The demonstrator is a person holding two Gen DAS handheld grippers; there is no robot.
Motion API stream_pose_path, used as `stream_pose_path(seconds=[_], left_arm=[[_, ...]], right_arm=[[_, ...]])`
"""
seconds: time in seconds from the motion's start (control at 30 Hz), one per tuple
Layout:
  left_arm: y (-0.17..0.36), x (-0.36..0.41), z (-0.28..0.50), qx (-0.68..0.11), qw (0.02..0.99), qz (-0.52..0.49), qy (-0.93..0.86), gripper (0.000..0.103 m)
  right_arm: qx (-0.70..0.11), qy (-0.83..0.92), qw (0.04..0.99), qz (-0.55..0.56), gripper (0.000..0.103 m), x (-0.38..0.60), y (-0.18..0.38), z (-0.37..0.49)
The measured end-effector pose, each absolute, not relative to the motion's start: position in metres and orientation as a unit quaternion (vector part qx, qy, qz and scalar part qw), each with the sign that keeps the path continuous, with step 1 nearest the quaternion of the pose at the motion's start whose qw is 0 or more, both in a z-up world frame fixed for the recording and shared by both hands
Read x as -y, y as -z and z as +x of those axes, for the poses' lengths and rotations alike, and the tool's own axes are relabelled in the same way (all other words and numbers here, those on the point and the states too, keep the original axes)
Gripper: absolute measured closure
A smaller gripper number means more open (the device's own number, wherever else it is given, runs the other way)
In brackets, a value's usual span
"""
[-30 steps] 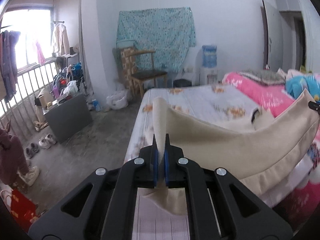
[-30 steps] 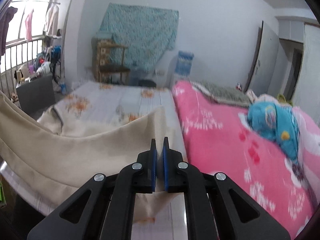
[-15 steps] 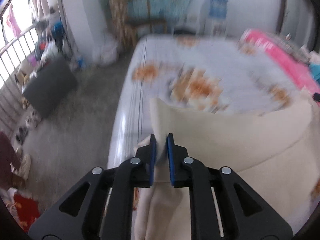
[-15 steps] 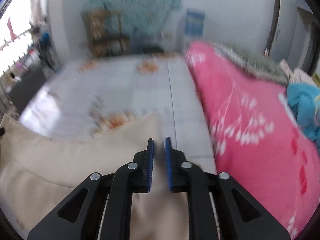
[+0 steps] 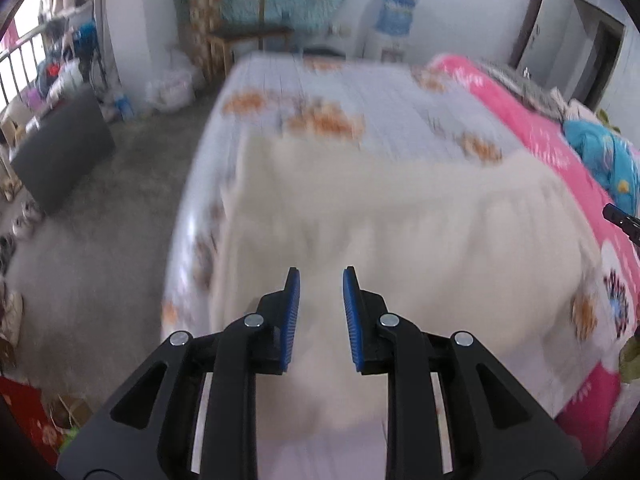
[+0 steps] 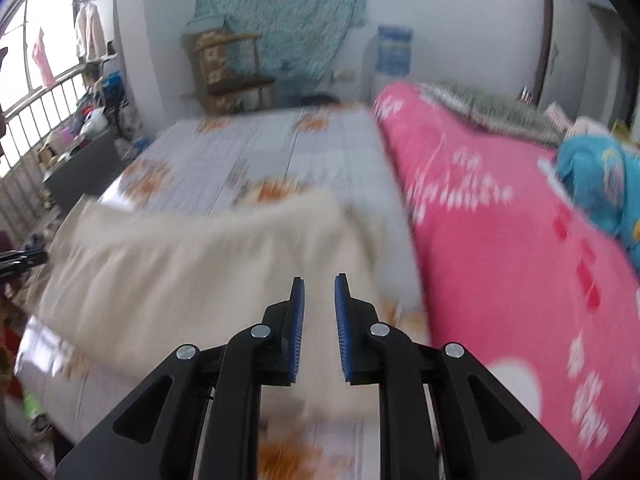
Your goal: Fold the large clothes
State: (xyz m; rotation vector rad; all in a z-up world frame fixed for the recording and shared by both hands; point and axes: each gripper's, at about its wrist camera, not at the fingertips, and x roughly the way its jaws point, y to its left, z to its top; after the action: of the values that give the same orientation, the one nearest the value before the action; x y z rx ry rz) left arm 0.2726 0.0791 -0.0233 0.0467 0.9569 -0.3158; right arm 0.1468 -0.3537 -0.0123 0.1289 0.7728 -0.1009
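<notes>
A large cream garment (image 5: pixel 400 232) lies spread across the near end of the bed, blurred by motion. My left gripper (image 5: pixel 319 272) hovers over its near left part. Its jaws are opening and nothing is between the blue pads. The right wrist view shows the same garment (image 6: pixel 192 264) stretching away to the left. My right gripper (image 6: pixel 319 280) stands slightly open above its right end, with nothing held. A tip of the right gripper (image 5: pixel 622 220) shows at the right edge of the left wrist view. The left gripper's tip (image 6: pixel 20 260) shows at the far left.
The bed has a pale floral sheet (image 5: pixel 360 92) and a pink blanket (image 6: pixel 500 240) on its right side, with a blue bundle (image 6: pixel 600 184) on it. A wooden chair (image 5: pixel 240 36), a water dispenser (image 5: pixel 394 20) and a dark box (image 5: pixel 60 152) stand beyond.
Both grippers were shut on the garment's upper corners, holding it up. They swung forward and down, opened and let go. The garment now lies on the bed.
</notes>
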Motion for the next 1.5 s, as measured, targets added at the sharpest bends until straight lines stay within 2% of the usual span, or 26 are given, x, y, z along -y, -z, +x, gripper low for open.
stream_pose_path(seconds=[0.1,0.17,0.33,0.5,0.57,0.63,0.7,0.77,0.83,0.9,0.97,1.0,1.17,1.5], left_arm=[[0.05,-0.087,0.262,-0.483,0.867,0.028,0.118,0.082],[0.054,-0.094,0.257,-0.472,0.874,0.024,0.113,0.078],[0.048,-0.106,0.244,-0.456,0.885,0.037,0.082,0.076],[0.044,-0.121,0.23,-0.45,0.889,0.028,0.081,0.076],[0.035,-0.12,0.218,-0.437,0.895,0.025,0.086,0.069],[0.027,-0.118,0.205,-0.427,0.898,0.011,0.1,0.061],[0.019,-0.111,0.189,-0.42,0.899,-0.005,0.122,0.052],[0.015,-0.099,0.173,-0.414,0.899,-0.013,0.141,0.033],[0.012,-0.085,0.156,-0.408,0.9,-0.012,0.151,0.02],[0.009,-0.07,0.14,-0.4,0.906,0.002,0.14,0.016],[0.006,-0.057,0.128,-0.395,0.912,0.023,0.113,0.012],[0.006,-0.052,0.126,-0.395,0.912,0.03,0.104,0.012],[0.003,-0.031,0.106,-0.395,0.913,0.035,0.096,0.011],[-0.008,-0.001,0.089,-0.379,0.921,0.082,0.043,0.011]], right_arm=[[-0.436,0.035,0.896,0.072,0.089,0.354,0.051,0.137],[-0.462,0.047,0.884,0.058,0.094,0.357,0.073,0.136],[-0.457,0.064,0.887,0.011,0.094,0.349,0.068,0.125],[-0.472,0.101,0.875,0.023,0.092,0.354,0.07,0.108],[-0.462,0.097,0.881,0.031,0.089,0.35,0.062,0.098],[-0.443,0.076,0.892,0.052,0.08,0.338,0.05,0.084],[-0.424,0.064,0.902,0.057,0.053,0.322,0.042,0.074],[-0.404,0.051,0.912,0.053,0.043,0.299,0.034,0.065],[-0.393,0.04,0.918,0.043,0.035,0.28,0.03,0.057],[-0.383,0.035,0.922,0.037,0.025,0.262,0.028,0.045],[-0.375,0.033,0.926,0.038,0.021,0.252,0.026,0.037],[-0.37,0.036,0.928,0.04,0.016,0.246,0.025,0.032],[-0.35,0.062,0.934,0.034,0.007,0.225,0.018,0.02],[-0.316,0.099,0.944,-0.002,0.006,0.201,-0.001,0.01]])
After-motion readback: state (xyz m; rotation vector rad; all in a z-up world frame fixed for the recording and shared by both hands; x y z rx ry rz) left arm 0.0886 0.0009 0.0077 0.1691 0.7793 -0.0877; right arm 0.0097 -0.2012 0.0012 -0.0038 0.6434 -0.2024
